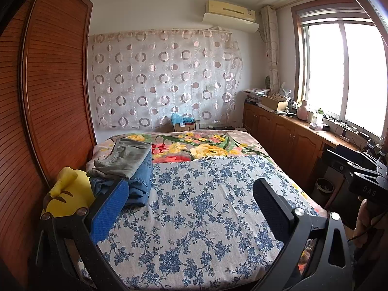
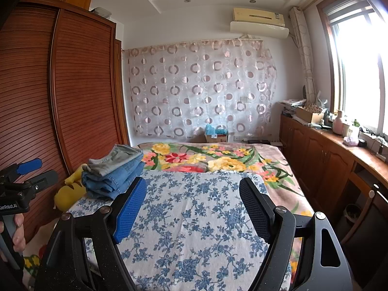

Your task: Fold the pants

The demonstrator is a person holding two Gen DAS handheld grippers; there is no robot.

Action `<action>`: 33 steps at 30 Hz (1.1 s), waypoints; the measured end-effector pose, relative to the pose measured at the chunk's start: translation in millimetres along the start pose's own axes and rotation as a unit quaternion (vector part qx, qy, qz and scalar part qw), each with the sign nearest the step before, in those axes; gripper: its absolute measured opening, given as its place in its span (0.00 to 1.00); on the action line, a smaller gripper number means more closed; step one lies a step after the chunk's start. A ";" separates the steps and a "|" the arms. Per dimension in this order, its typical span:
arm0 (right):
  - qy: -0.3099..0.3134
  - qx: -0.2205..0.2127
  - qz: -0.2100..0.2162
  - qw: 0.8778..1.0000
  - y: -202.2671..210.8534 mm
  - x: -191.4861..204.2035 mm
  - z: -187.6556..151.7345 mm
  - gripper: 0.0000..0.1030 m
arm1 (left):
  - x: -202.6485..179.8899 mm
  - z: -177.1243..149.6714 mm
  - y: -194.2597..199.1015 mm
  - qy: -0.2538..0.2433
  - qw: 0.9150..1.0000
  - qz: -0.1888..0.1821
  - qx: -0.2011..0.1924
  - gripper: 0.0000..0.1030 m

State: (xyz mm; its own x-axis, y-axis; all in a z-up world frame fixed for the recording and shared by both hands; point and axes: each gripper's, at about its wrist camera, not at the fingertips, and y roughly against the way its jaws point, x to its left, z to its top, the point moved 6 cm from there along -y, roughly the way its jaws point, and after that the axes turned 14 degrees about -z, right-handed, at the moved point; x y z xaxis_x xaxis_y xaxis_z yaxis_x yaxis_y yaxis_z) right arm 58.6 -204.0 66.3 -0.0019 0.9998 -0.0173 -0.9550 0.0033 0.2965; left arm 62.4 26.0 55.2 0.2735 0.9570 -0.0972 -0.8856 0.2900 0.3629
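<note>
A stack of folded pants lies on the left side of the bed: grey-green pants (image 1: 123,160) (image 2: 116,158) on top of blue jeans (image 1: 139,181) (image 2: 114,180). My left gripper (image 1: 191,185) hovers open over the blue-flowered sheet (image 1: 194,206), its blue pad just right of the stack, nothing between its fingers. My right gripper (image 2: 194,185) is open too, above the same sheet (image 2: 194,218), holding nothing. In the right wrist view the left gripper (image 2: 36,169) shows at the left edge in a hand (image 2: 18,232). The right gripper's body (image 1: 363,181) shows at the right of the left wrist view.
A yellow plush toy (image 1: 65,194) (image 2: 70,191) lies beside the stack against the wooden wardrobe (image 1: 48,84). A flowered blanket (image 1: 194,148) covers the bed's far half. Wooden cabinets (image 2: 327,160) with clutter run along the right under the window. A cardboard box (image 1: 184,126) stands behind the bed.
</note>
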 end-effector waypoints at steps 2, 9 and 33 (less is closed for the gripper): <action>0.000 0.000 0.000 1.000 0.0 0.2 -0.1 0.78 | 0.2 0.7 0.2 0.001 1.000 0.000 0.000 0.99; 0.001 0.000 0.000 1.000 -0.1 -0.2 0.2 0.78 | 0.1 1.0 0.4 0.001 1.000 0.000 0.000 0.99; 0.002 -0.003 0.001 1.000 -2.4 -1.3 -0.3 0.78 | 0.6 1.5 0.8 0.001 1.000 0.000 0.000 0.99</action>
State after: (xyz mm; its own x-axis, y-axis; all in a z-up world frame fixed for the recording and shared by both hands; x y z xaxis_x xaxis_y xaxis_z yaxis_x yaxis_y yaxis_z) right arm 60.8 -205.3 65.4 -0.0048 0.9998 -0.0197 -0.9567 0.0011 0.2912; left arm 62.4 26.8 56.8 0.2733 0.9567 -0.0998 -0.8851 0.2907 0.3635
